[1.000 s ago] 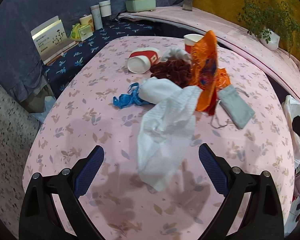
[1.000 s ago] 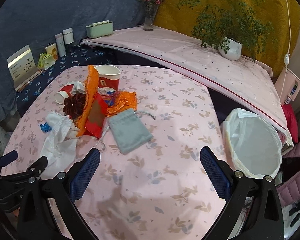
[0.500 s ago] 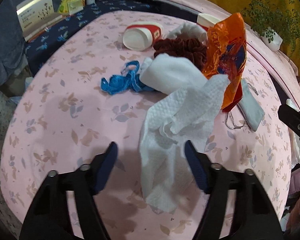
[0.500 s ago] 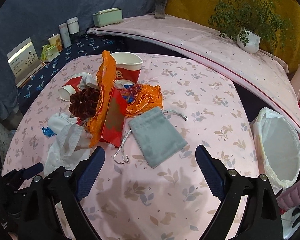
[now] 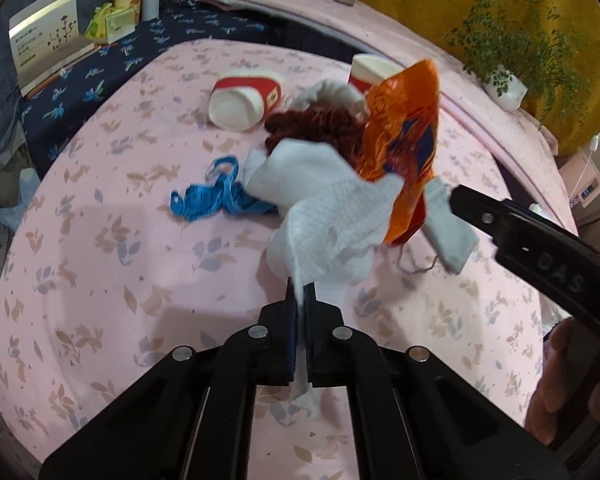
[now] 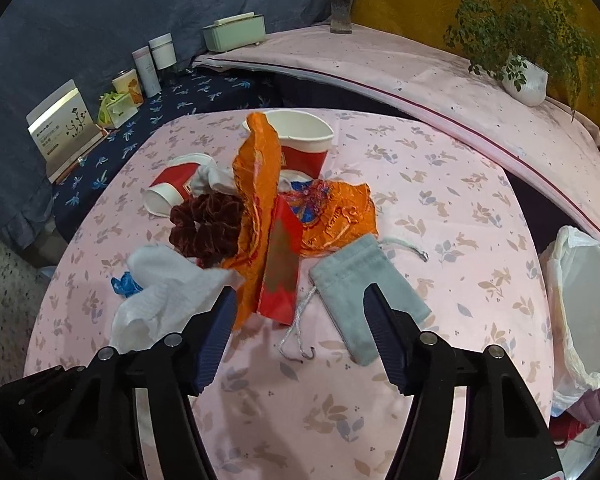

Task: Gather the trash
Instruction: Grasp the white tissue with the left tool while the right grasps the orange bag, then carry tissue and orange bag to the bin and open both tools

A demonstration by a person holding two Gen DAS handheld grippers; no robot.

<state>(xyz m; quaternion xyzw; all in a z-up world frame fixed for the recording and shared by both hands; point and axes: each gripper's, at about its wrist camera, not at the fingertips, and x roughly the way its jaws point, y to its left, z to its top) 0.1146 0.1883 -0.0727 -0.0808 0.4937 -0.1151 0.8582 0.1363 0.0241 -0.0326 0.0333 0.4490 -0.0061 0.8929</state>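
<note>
Since the earlier frame the left hand-held gripper (image 5: pixel 299 296) has clamped fully onto the near edge of the crumpled white paper towel (image 5: pixel 332 224), which trails back to the litter pile on the pink floral desk (image 5: pixel 112 240). The grab looks done; lifting comes next.

In the right wrist view, the right hand-held gripper (image 6: pixel 300 320) is closing, nothing pinched yet, with the red foil packet (image 6: pixel 280 272) and the grey drawstring pouch's (image 6: pixel 364 280) near corner between its jaws. The white-lined bin (image 6: pixel 588 304) waits far right.
</note>
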